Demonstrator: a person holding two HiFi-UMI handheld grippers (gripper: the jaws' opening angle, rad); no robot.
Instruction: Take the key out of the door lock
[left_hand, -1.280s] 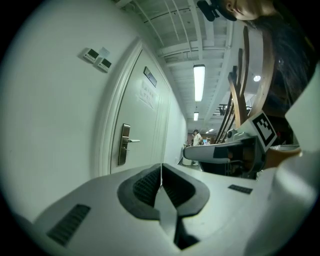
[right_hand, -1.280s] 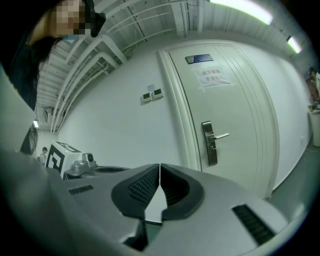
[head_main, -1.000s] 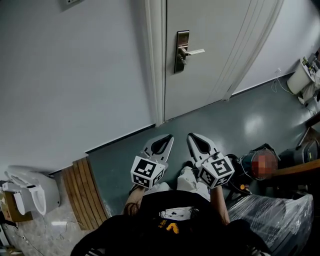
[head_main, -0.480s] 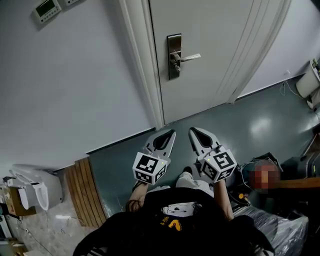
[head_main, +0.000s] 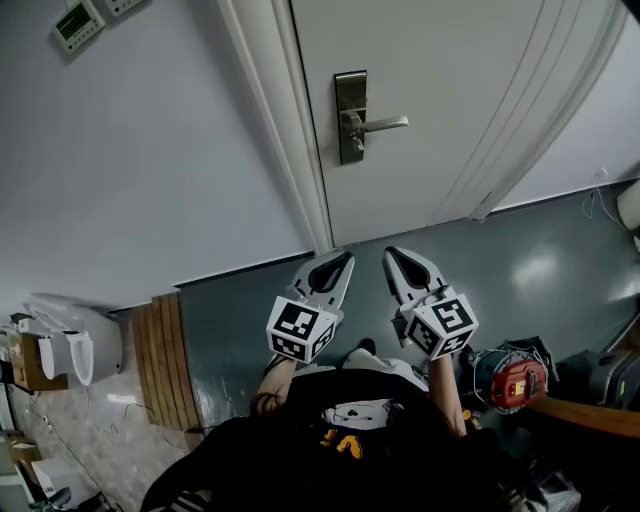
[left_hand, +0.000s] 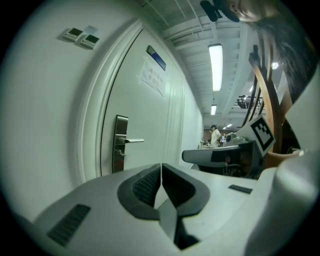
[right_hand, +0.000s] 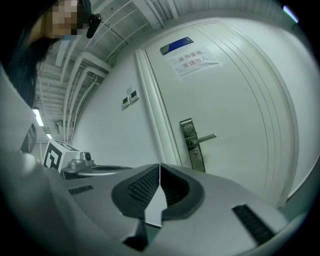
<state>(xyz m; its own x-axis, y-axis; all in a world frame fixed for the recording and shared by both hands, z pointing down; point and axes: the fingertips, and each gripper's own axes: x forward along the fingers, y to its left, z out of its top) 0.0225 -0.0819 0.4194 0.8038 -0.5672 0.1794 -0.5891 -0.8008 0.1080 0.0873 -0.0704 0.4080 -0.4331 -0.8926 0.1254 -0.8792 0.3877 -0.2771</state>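
Note:
A white door (head_main: 450, 100) carries a brushed-metal lock plate (head_main: 350, 115) with a lever handle (head_main: 385, 124); a small key (head_main: 352, 143) seems to stick out below the lever, too small to be sure. The lock plate (left_hand: 120, 142) shows ahead in the left gripper view, and the lock plate (right_hand: 192, 144) also in the right gripper view. My left gripper (head_main: 345, 262) and right gripper (head_main: 392, 257) hang side by side in front of me, well short of the door, both shut and empty.
A white wall with a thermostat panel (head_main: 76, 24) is left of the door frame (head_main: 290, 140). Wooden slats (head_main: 165, 355) and a white fixture (head_main: 70, 345) lie at the left on the floor. A red-and-grey tool (head_main: 515, 380) sits at the right.
The door and its lock plate have grown nearer and larger in the head view, and the view has shifted. Both grippers stay shut, side by side.

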